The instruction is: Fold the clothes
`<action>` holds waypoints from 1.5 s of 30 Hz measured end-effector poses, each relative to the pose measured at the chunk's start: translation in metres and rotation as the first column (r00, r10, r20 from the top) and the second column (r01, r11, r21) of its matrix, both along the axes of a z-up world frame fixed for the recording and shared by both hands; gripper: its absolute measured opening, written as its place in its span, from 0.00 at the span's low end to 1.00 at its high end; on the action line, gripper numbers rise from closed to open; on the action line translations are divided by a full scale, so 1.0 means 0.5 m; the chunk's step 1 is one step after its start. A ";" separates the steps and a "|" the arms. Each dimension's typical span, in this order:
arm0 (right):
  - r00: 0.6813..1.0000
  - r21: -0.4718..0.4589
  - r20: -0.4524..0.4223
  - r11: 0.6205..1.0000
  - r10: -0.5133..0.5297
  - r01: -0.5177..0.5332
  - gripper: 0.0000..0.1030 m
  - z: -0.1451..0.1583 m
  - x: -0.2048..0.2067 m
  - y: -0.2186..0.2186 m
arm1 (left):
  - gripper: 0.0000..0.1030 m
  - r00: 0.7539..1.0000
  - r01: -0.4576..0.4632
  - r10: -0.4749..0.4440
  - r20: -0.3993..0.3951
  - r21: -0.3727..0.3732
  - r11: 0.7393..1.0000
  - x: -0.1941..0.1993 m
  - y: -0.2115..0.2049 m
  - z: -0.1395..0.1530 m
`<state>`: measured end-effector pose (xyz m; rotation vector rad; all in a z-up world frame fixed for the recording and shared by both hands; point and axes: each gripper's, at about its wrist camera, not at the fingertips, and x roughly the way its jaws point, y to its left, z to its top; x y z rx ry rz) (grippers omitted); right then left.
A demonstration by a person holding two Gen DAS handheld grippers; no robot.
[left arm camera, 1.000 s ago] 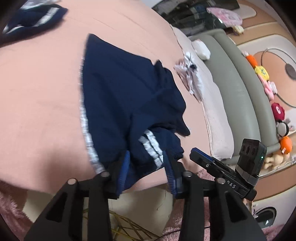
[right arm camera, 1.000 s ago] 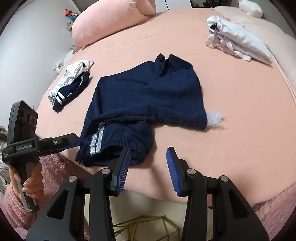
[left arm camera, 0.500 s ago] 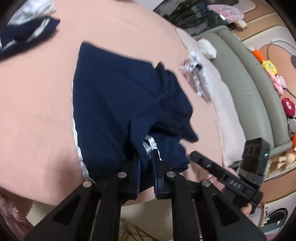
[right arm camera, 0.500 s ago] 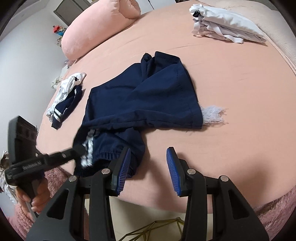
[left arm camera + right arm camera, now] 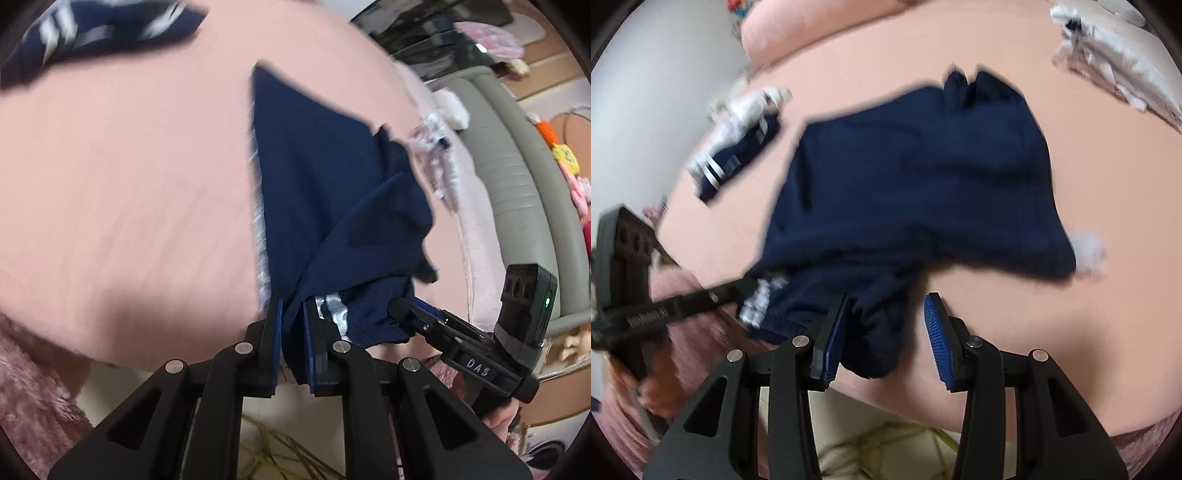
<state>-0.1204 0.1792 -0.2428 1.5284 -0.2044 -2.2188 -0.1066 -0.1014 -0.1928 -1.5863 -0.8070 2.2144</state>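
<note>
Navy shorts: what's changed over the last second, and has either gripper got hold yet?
The left gripper has closed from open onto the navy shorts at the striped waistband and is lifting that edge. The right gripper stays open, with the waistband's other end now between its fingers. The white pile hasn't moved.

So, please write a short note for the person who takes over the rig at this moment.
Left gripper: shut on the striped near edge of the navy shorts.
Right gripper: open, with the shorts' near edge between its fingers.
The shorts lie crumpled on the pink bed. A white pile and another navy garment lie further back.
Done: one grasp. Left: close the right gripper, then fold.
</note>
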 end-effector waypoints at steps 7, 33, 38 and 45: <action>1.000 0.086 -0.022 0.996 -0.020 0.021 0.41 0.007 0.023 0.019 | 0.21 1.000 0.014 -0.015 -0.027 -0.026 1.000 0.016 -0.001 0.002; 0.981 -0.023 0.010 0.981 -0.194 0.194 0.44 0.045 0.039 0.104 | 0.35 0.997 0.008 -0.028 -0.067 -0.292 0.956 0.034 0.013 0.016; 0.937 0.011 -0.044 0.938 -0.347 0.348 0.44 0.072 0.019 0.202 | 0.35 0.971 0.065 -0.150 -0.186 -0.399 0.915 0.006 0.100 0.076; 0.920 -0.003 -0.019 0.920 -0.391 0.391 0.44 0.073 0.023 0.238 | 0.36 0.884 0.280 -0.415 -0.213 -0.468 0.838 -0.091 0.311 0.076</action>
